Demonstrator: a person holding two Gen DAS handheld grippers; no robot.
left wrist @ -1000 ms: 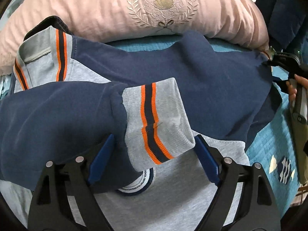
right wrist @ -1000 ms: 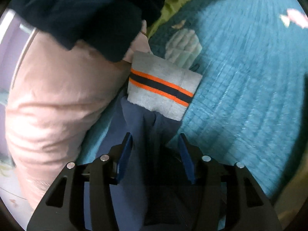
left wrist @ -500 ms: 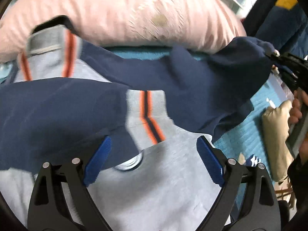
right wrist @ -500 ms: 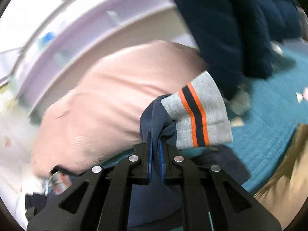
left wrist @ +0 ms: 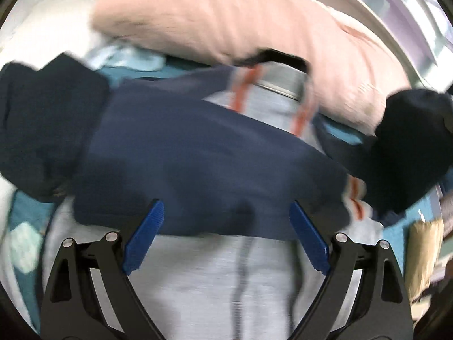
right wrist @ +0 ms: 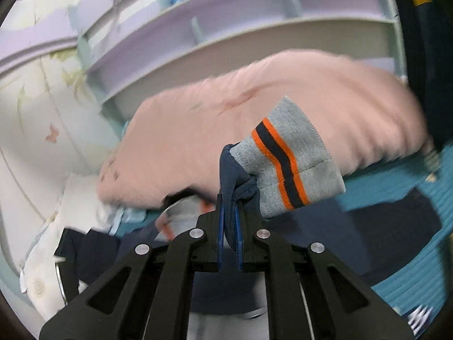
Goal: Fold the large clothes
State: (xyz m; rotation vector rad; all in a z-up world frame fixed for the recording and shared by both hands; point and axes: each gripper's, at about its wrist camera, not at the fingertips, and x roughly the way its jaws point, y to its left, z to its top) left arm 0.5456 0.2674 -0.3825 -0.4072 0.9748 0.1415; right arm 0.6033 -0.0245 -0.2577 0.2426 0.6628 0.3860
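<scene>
Ahead of me a big pink pillow (left wrist: 249, 19) lies across the far side of the teal quilted bedspread (right wrist: 410, 260). Beyond it I see a lilac shelf unit (right wrist: 226, 31), and to the left some white bedding (right wrist: 45, 260).

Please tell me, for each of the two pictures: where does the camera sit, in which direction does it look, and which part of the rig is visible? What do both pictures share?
Left wrist: sits on the left gripper, looks steeply down on the jacket on the bed; its two blue pads stand wide apart, nothing between them.
Right wrist: sits on the right gripper, looks less steeply toward the shelves; its pads are shut on the navy sleeve just behind the striped cuff.
Shared: the pink pillow, the teal bedspread, the same jacket.
</scene>
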